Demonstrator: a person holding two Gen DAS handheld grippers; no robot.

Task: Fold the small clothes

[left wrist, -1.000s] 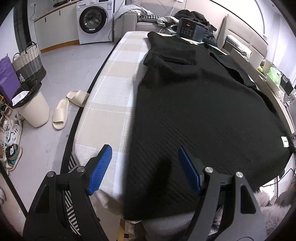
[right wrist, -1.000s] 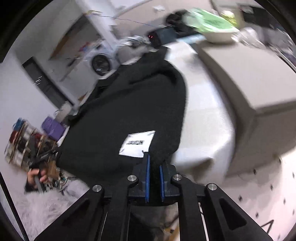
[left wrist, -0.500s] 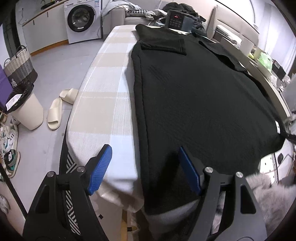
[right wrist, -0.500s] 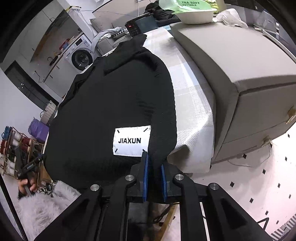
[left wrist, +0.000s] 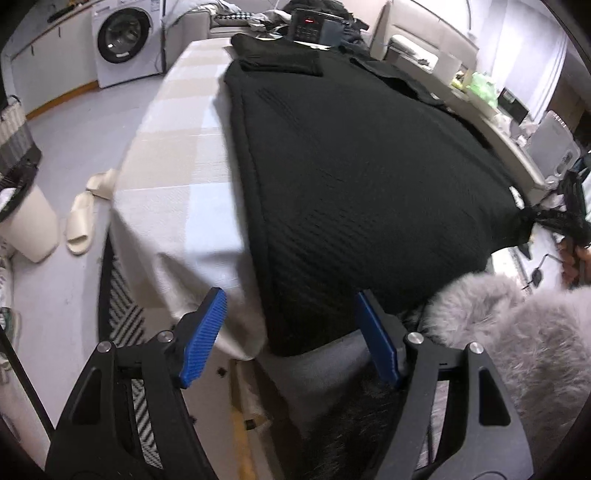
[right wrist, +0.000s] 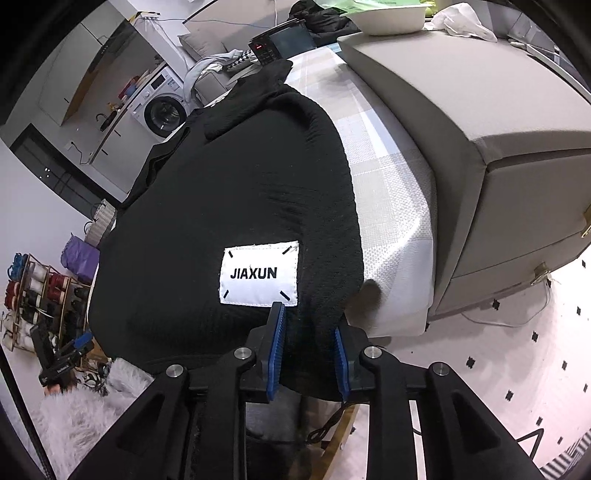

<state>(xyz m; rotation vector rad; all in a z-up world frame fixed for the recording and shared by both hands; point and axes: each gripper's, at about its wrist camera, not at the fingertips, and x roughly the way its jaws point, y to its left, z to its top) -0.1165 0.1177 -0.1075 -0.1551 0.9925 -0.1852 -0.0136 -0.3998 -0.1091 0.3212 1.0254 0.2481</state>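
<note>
A black knit garment (left wrist: 351, 155) lies spread along the checked table (left wrist: 177, 155), its near hem hanging over the front edge. My left gripper (left wrist: 291, 336) is open and empty, just off the hem's left corner. In the right wrist view the garment (right wrist: 221, 192) shows a white JIAXUN label (right wrist: 258, 275). My right gripper (right wrist: 308, 347) has its jaws parted around the hem's right corner, which still lies between the blue pads (right wrist: 277, 343). It also shows far right in the left wrist view (left wrist: 569, 218).
A grey sofa block (right wrist: 480, 122) flanks the table's right side. A washing machine (left wrist: 125, 37), slippers (left wrist: 83, 218) and a white bin (left wrist: 22, 229) stand on the floor at left. A grey fluffy rug (left wrist: 517, 332) lies near the front. A black device (left wrist: 310, 26) sits at the table's far end.
My right gripper's jaws have opened from a tight pinch on the hem corner. My left gripper has drawn back toward the table's front edge, staying open.
</note>
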